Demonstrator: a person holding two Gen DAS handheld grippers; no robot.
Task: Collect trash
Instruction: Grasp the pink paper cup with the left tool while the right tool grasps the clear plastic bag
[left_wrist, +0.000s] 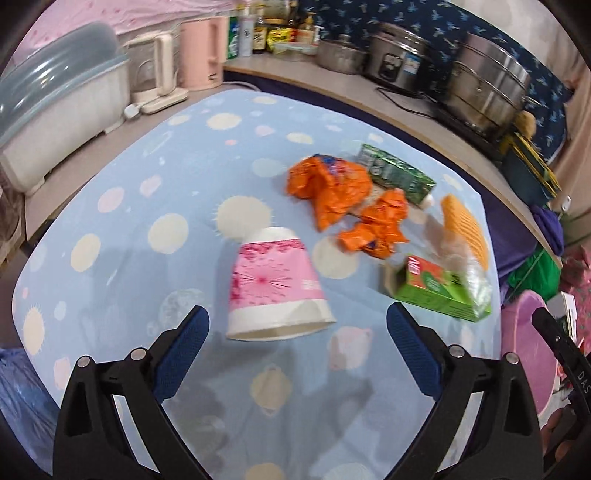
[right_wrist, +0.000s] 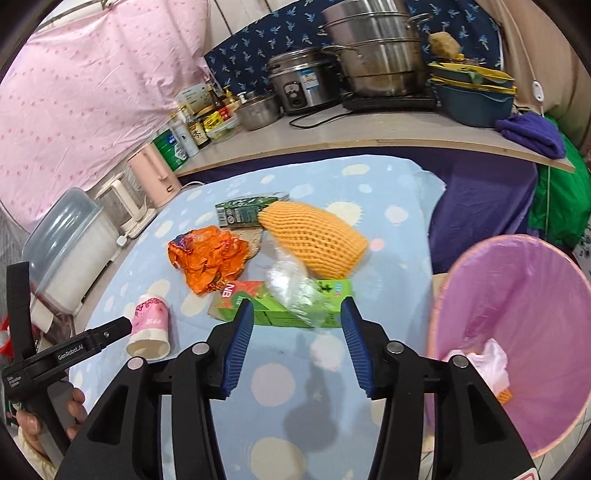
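Left hand-held gripper (left_wrist: 297, 332) marked "GenRobot.AI", wide open, empty; right hand-held gripper (right_wrist: 297, 345) parted, empty.

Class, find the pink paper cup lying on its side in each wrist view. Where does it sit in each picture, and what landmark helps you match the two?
Left wrist view: the pink paper cup lies at centre, just ahead of the open left gripper.
Right wrist view: the cup is at lower left.
Shared landmark: the orange wrapper beyond the cup.

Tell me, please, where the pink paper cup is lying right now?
The pink paper cup lies on its side on the blue tablecloth, just ahead of the open left gripper, left of the orange wrappers.
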